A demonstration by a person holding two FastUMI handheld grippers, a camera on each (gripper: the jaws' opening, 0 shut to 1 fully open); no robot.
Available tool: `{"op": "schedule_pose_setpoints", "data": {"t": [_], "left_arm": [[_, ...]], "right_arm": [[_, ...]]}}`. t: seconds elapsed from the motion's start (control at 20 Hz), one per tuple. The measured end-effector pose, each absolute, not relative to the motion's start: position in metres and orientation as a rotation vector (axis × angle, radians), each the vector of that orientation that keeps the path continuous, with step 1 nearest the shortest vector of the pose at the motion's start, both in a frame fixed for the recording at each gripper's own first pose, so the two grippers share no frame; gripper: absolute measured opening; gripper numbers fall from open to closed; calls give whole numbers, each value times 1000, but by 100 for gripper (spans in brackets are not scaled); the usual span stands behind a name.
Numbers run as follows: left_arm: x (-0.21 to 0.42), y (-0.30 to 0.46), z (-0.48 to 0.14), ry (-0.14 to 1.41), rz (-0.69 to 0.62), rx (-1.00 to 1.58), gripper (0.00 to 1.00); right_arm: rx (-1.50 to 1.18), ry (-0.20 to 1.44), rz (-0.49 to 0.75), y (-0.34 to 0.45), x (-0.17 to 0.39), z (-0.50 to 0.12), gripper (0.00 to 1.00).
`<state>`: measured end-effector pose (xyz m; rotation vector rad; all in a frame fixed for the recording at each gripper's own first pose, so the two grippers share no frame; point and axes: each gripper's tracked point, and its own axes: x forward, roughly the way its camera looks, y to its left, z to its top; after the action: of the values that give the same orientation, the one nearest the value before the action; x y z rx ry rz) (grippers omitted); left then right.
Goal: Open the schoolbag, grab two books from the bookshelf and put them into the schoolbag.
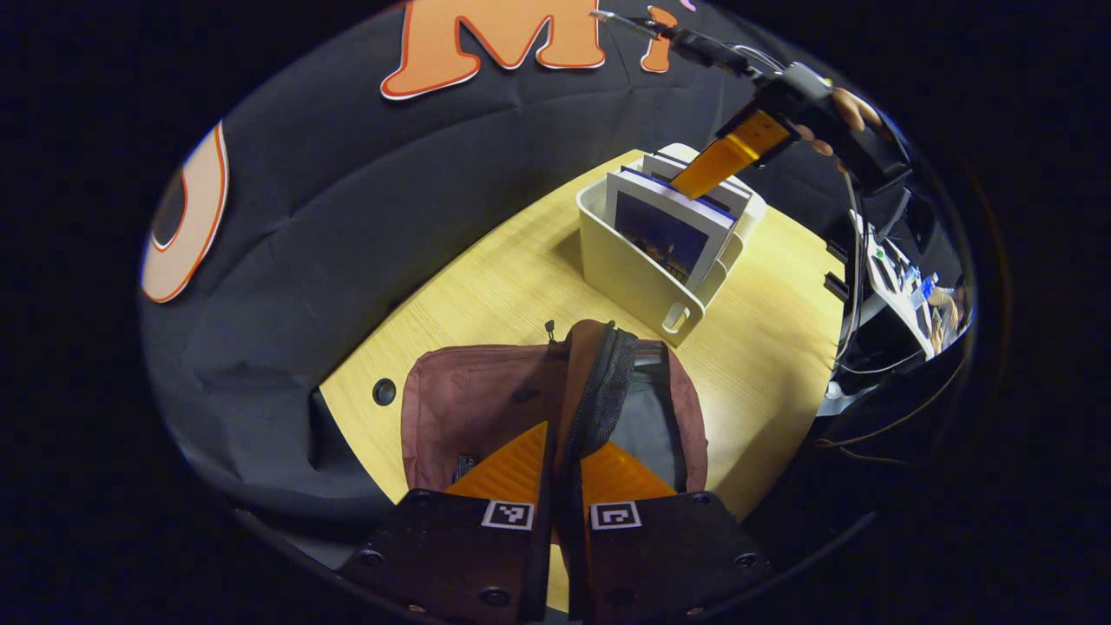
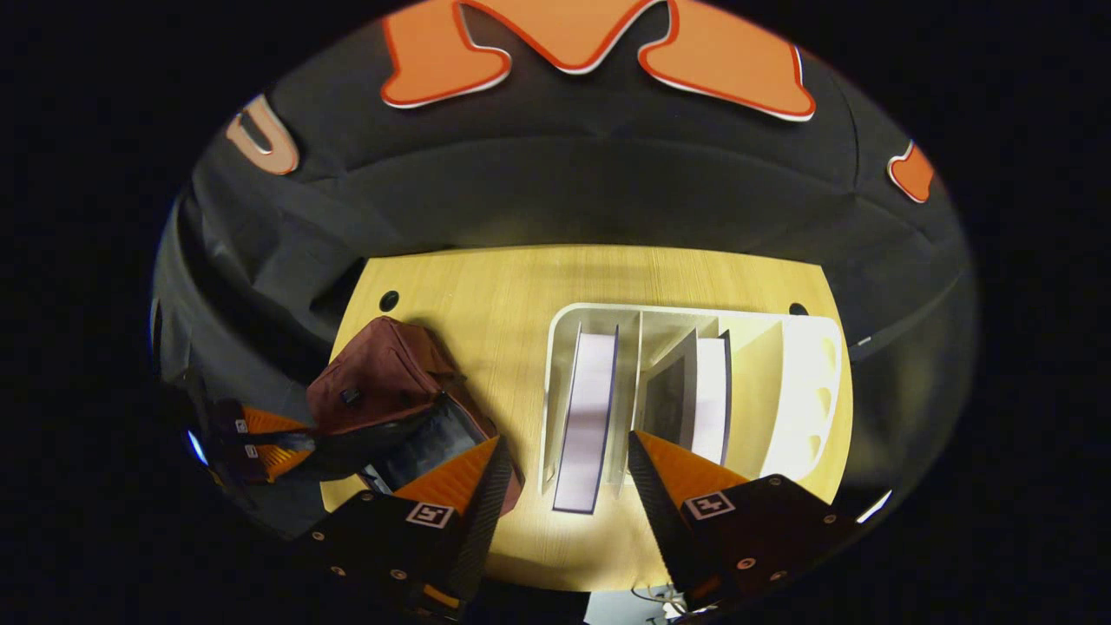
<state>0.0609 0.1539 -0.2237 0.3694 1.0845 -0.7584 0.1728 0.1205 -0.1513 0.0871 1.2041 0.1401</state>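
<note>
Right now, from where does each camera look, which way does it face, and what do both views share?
Left gripper view: rides the left gripper, low over the maroon schoolbag, jaws shut on its zipper flap, facing the white bookshelf.
Right gripper view: rides the right gripper, above the bookshelf, looking down, jaws open around a book.
Shared: schoolbag, bookshelf, wooden table, both grippers.

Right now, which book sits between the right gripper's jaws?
The book in the bookshelf's compartment nearest the schoolbag; the other book stands farther away.
</note>
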Motion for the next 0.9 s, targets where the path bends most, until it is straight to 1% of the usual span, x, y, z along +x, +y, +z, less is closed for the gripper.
{"op": "schedule_pose_setpoints", "data": {"t": [0.1,0.15,0.2,0.25,0.3,0.35,0.45,0.5,0.55,0.65,0.9], "left_arm": [[60,159,-227,1097,-733,362,10],[59,159,-228,1099,-726,358,10],[59,158,-227,1104,-723,356,10],[58,158,-227,1106,-719,350,10],[56,156,-228,1110,-715,345,10],[55,156,-228,1117,-709,337,10],[53,155,-232,1126,-700,325,10],[52,155,-232,1129,-695,320,10],[52,154,-233,1130,-692,317,10],[51,154,-235,1136,-686,310,10],[50,151,-237,1141,-686,302,10]], "right_arm": [[80,1267,122,120,177,-167,73],[75,1294,109,119,176,-175,67],[63,1318,101,118,177,-182,65],[56,1324,86,115,179,-187,70],[53,1337,79,114,181,-192,47],[61,1350,64,112,180,-195,47],[75,1357,47,110,184,-196,37],[78,1361,45,109,183,-196,45],[85,1361,40,108,184,-194,34],[92,1348,41,102,183,-187,31],[103,1310,50,81,173,-151,29]]}}
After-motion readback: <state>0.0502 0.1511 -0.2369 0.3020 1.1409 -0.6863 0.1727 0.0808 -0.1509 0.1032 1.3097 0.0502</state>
